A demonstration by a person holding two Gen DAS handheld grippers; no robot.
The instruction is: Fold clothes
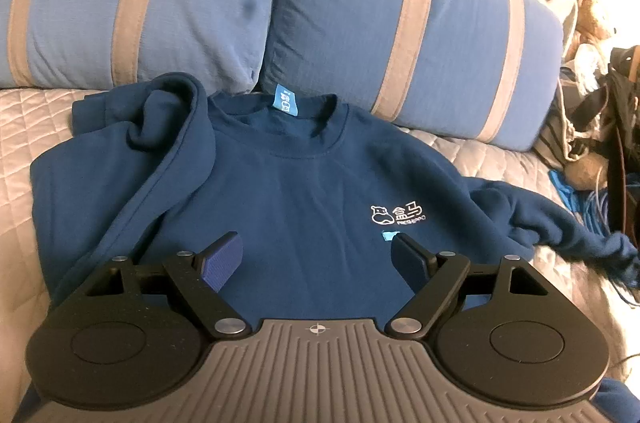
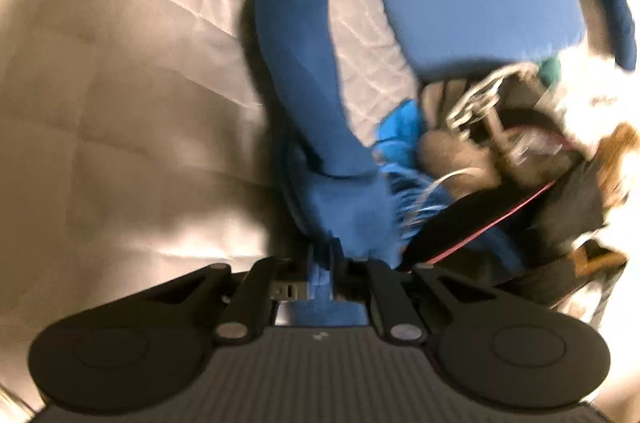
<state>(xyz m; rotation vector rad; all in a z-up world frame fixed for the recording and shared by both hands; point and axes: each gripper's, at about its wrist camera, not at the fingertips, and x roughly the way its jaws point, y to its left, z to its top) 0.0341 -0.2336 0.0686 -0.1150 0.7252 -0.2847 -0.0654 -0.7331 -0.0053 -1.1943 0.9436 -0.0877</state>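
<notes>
One sleeve point(image 2: 304, 83) pinched in right gripper point(image 2: 320, 275); left gripper point(image 1: 318, 259) spread above sweatshirt point(image 1: 288, 195).

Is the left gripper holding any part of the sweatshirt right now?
No, the left gripper hovers with jaws wide apart above the sweatshirt, gripping nothing.

bed point(image 1: 48, 127) | quilted cover | sweatshirt point(image 1: 288, 191), two pillows point(image 1: 420, 35)

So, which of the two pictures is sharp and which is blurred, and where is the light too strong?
Left wrist view: sharp, the sweatshirt logo readable, edges bent by the fisheye, right rim washed out. Right wrist view: motion-blurred, the sleeve smeared, white glare at the far right, dark shadow over the quilt beside the sleeve.
</notes>
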